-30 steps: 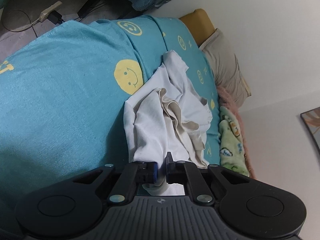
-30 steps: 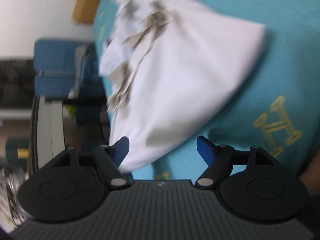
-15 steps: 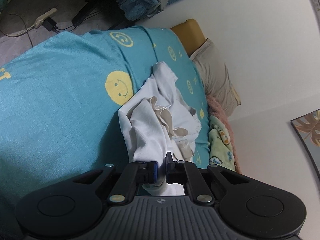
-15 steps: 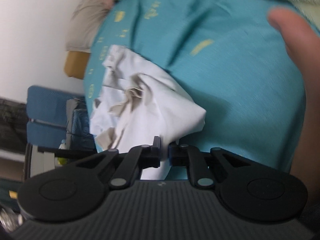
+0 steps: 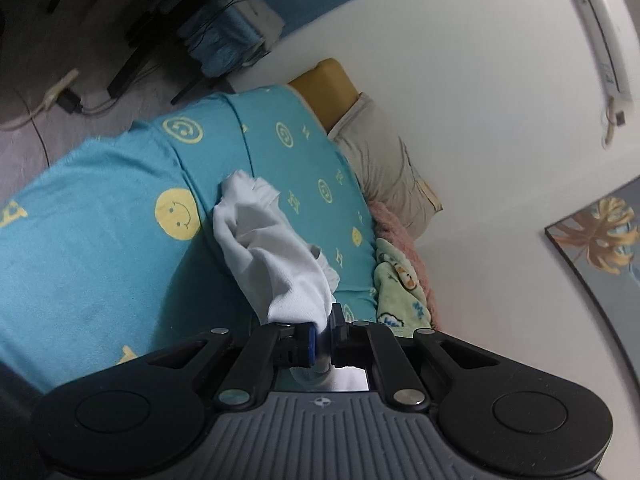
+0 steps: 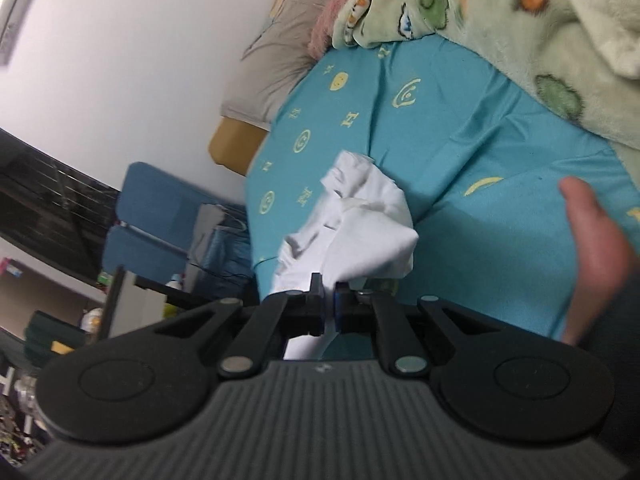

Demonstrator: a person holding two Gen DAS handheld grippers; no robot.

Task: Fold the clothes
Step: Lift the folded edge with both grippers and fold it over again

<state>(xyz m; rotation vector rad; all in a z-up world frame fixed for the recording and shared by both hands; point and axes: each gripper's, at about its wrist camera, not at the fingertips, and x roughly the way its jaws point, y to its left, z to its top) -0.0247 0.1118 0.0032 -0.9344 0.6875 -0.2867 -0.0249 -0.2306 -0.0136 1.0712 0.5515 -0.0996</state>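
A white garment (image 5: 276, 256) hangs bunched above the teal bed sheet (image 5: 92, 240), its far end trailing onto the sheet. My left gripper (image 5: 325, 334) is shut on one edge of it. In the right wrist view the same white garment (image 6: 360, 224) rises crumpled from my right gripper (image 6: 329, 310), which is shut on another edge. Cloth passes between both pairs of fingers and hangs below them.
A grey pillow (image 5: 384, 168), a pink blanket (image 5: 394, 228) and a green cartoon blanket (image 6: 500, 12) lie along the wall side of the bed. A person's thumb (image 6: 592, 240) shows at the right. A blue chair (image 6: 152, 216) and cables stand beside the bed.
The right gripper went from open to shut on the garment. Both grippers have lifted, pulling the cloth up off the sheet and gathering it into a narrower bundle.
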